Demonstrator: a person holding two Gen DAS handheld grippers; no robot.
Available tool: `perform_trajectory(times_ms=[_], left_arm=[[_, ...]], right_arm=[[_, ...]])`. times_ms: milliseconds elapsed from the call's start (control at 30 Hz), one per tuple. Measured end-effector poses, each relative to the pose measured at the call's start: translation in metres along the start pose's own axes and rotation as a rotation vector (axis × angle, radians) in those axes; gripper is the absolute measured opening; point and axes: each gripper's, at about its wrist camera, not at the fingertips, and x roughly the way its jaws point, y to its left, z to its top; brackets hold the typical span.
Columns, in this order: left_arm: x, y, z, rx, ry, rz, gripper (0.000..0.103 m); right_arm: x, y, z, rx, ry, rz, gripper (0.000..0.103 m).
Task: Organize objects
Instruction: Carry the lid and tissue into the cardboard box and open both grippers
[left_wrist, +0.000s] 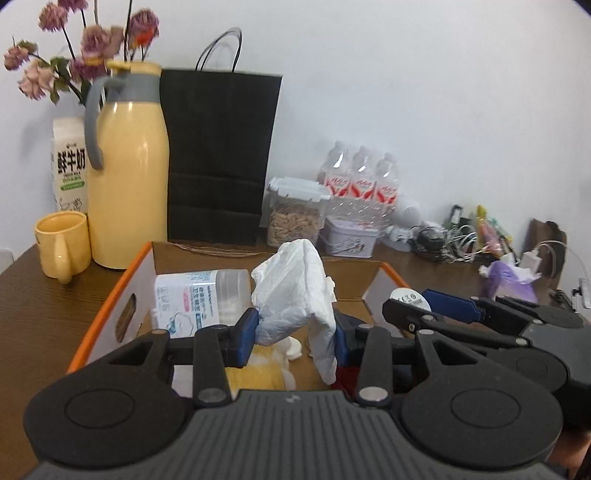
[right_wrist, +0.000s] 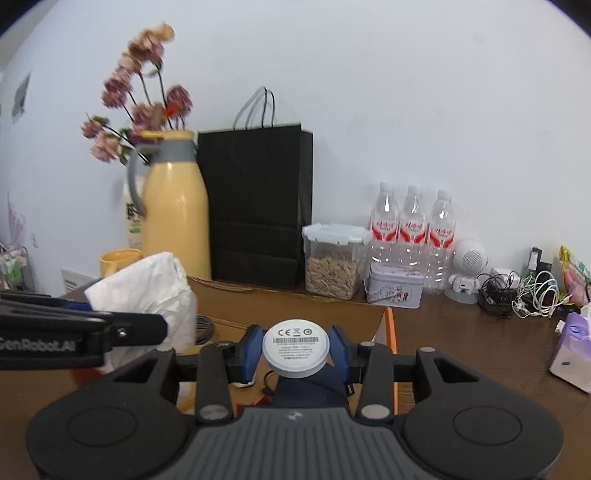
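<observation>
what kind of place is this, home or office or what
Most likely a home, or a lived-in desk corner. A wooden table against a plain wall holds a yellow thermos jug with a matching mug, a milk carton, a vase of dried flowers and tangled charger cables.

On the desk (right_wrist: 461, 332), the jug (left_wrist: 127, 166) stands left of the bag (left_wrist: 218, 155); right of it, a jar (left_wrist: 295, 212), then 3 bottles (left_wrist: 360, 181) behind a tin (left_wrist: 349, 236).
</observation>
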Motion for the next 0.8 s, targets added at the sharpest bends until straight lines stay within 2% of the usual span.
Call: perform_trajectory(times_ms=[167,367,500,567,600,633,667,700,733,800], left_arm=[[0.031,0.007,0.004,-0.023,0.014,0.003,0.042],[0.042,0.011,0.0,-0.026,0.034,-0.003,0.042],[0.034,0.005,-0.001,0.0,-0.006,-0.001,0.054],[0.026,0.003,-0.002,0.012,-0.037,-0.001,0.067],[0.024,0.001,-0.001,0.014,-0.047,-0.003,0.079],[0.02,0.0,-0.001,0.02,-0.06,-0.003,0.085],[0.017,-0.001,-0.001,0.027,-0.074,0.002,0.086],[0.014,-0.002,0.0,0.033,-0.087,0.007,0.088],[0.012,-0.003,0.0,0.031,-0.093,0.01,0.1],[0.008,-0.002,0.001,0.02,-0.112,0.02,0.103]], right_arm=[[0.035,-0.006,-0.01,0.023,0.043,-0.018,0.038],[0.043,-0.008,-0.018,0.026,0.075,0.007,0.038],[0.042,-0.006,-0.021,0.019,0.081,0.006,0.039],[0.039,-0.006,-0.022,0.023,0.079,0.006,0.039],[0.036,-0.007,-0.022,0.026,0.073,0.004,0.041],[0.035,-0.007,-0.022,0.027,0.068,0.001,0.047],[0.033,-0.007,-0.021,0.028,0.062,-0.001,0.056],[0.03,-0.008,-0.021,0.03,0.053,-0.003,0.061],[0.028,-0.008,-0.02,0.031,0.045,-0.006,0.07],[0.024,-0.008,-0.019,0.029,0.029,-0.014,0.084]])
